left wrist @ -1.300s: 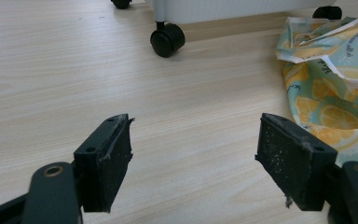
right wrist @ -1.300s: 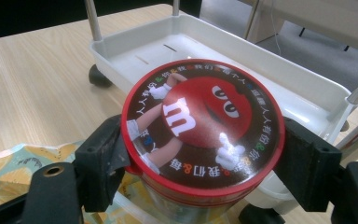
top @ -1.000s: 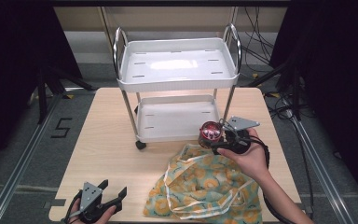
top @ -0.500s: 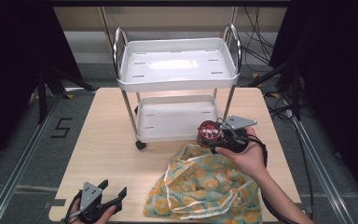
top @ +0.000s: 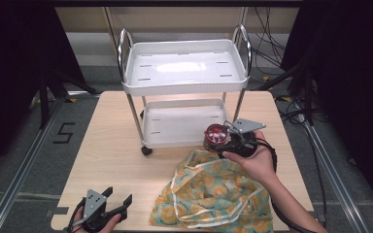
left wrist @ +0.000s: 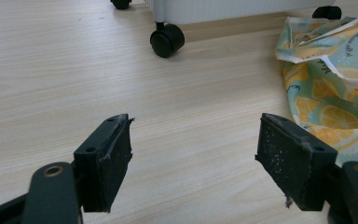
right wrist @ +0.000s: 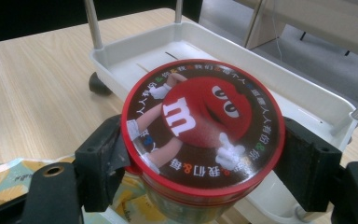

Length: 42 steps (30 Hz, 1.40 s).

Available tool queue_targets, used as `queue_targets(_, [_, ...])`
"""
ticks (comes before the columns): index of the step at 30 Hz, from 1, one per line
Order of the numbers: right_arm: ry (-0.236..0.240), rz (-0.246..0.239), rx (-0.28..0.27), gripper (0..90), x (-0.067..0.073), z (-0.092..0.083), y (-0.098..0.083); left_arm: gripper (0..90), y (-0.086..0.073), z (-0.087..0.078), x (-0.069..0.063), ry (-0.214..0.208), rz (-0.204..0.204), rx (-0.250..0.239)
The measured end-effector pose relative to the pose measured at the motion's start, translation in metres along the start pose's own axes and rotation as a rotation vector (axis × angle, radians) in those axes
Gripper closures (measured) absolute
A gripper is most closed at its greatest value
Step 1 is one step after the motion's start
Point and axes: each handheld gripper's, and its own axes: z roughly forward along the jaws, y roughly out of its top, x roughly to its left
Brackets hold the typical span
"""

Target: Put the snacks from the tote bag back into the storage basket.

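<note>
A round candy jar with a red lid (right wrist: pixel 203 126) showing a red cartoon character sits between the jaws of my right gripper (right wrist: pixel 205 163), which is shut on it. In the high view the jar (top: pixel 216 135) is held above the far edge of a fabric bag (top: pixel 213 191) printed with lemon slices, just in front of the cart's lower shelf (top: pixel 182 124). My left gripper (top: pixel 114 204) rests low at the table's front left, open with nothing between its pads (left wrist: pixel 109 158). The bag (left wrist: pixel 328 70) lies to its right.
A white two-shelf cart (top: pixel 184 68) on black castors (left wrist: pixel 167 39) stands at the back middle of the wooden table (top: pixel 111 145). Cables run along the floor at the right. Bare tabletop stretches left of the bag.
My right gripper with the jar has drifted slightly toward the cart's lower shelf. The left gripper has stayed put.
</note>
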Motion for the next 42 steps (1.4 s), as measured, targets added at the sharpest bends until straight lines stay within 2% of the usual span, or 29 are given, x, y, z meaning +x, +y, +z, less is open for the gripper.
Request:
queue_targets(2, [-0.002,-0.006,-0.012,26.0,0.0,0.001,0.0,25.7,0.0,0.0,0.0,-0.004,-0.001,-0.002])
queue_targets(3, [0.005,0.021,0.0,26.0,0.002,0.001,0.001,25.8,0.0,0.0,0.0,-0.004,-0.001,-0.002])
queue_targets(4, [0.005,0.021,0.0,26.0,0.002,0.001,0.001,25.7,0.0,0.0,0.0,-0.004,-0.001,-0.002])
queue_targets(5, [0.007,-0.004,0.001,26.0,0.0,0.001,0.002,25.7,0.0,0.0,0.0,0.002,-0.002,-0.001])
queue_targets(6, [0.006,-0.008,0.002,26.0,0.0,0.001,0.003,25.7,0.0,0.0,0.0,0.003,-0.003,-0.002])
queue_targets(8, [0.004,0.017,0.001,26.0,0.003,0.001,0.003,25.7,0.0,0.0,0.0,0.004,-0.002,-0.002])
queue_targets(9, [0.002,-0.007,-0.004,26.0,0.001,0.002,0.004,25.7,0.0,0.0,-0.001,0.003,-0.007,-0.007])
queue_targets(13, [0.004,-0.005,-0.002,26.0,0.001,0.002,0.004,25.7,0.0,-0.001,0.0,0.004,0.006,0.002])
queue_targets(16, [0.006,0.017,-0.001,26.0,0.004,0.004,0.004,25.7,0.0,0.0,-0.001,0.004,-0.008,-0.01])
queue_targets(19, [0.02,-0.008,0.0,26.0,0.002,0.005,0.005,25.7,0.0,0.0,0.0,0.004,-0.006,-0.008])
queue_targets(20, [0.007,0.0,-0.013,26.0,0.002,0.006,0.005,25.7,0.0,0.0,0.0,0.005,-0.005,-0.006])
queue_targets(24, [0.021,-0.015,-0.001,26.0,0.002,0.006,0.007,25.7,0.0,0.0,0.0,0.003,-0.002,-0.007])
queue_targets(25, [0.009,-0.021,-0.016,26.0,0.002,0.007,0.007,25.7,0.0,0.0,0.0,0.003,-0.002,-0.007])
queue_targets(26, [0.012,0.008,0.001,26.0,0.004,0.006,0.008,25.7,0.0,0.0,0.0,0.0,-0.003,-0.007])
queue_targets(27, [0.015,-0.017,-0.004,26.0,0.003,0.007,0.009,25.7,0.0,0.0,0.0,0.001,-0.003,-0.008])
queue_targets(28, [0.015,-0.017,-0.004,26.0,0.003,0.007,0.009,25.7,0.0,0.0,0.0,0.001,-0.003,-0.008])
queue_targets(31, [0.023,0.001,0.003,26.0,0.005,0.008,0.01,25.7,0.0,0.0,0.0,0.004,-0.009,-0.009])
queue_targets(35, [0.016,-0.008,-0.002,26.0,0.005,0.01,0.01,25.7,0.0,0.0,0.0,0.005,-0.008,-0.01])
queue_targets(36, [0.016,0.01,0.005,26.0,0.006,0.01,0.01,25.7,0.0,0.0,0.0,0.004,-0.007,-0.01])
queue_targets(37, [0.013,-0.013,-0.001,26.0,0.005,0.01,0.011,25.7,0.0,0.0,0.0,0.002,-0.007,-0.01])
queue_targets(42, [0.027,-0.02,0.002,26.0,0.005,0.012,0.013,25.8,0.0,0.0,0.0,0.001,-0.004,-0.007])
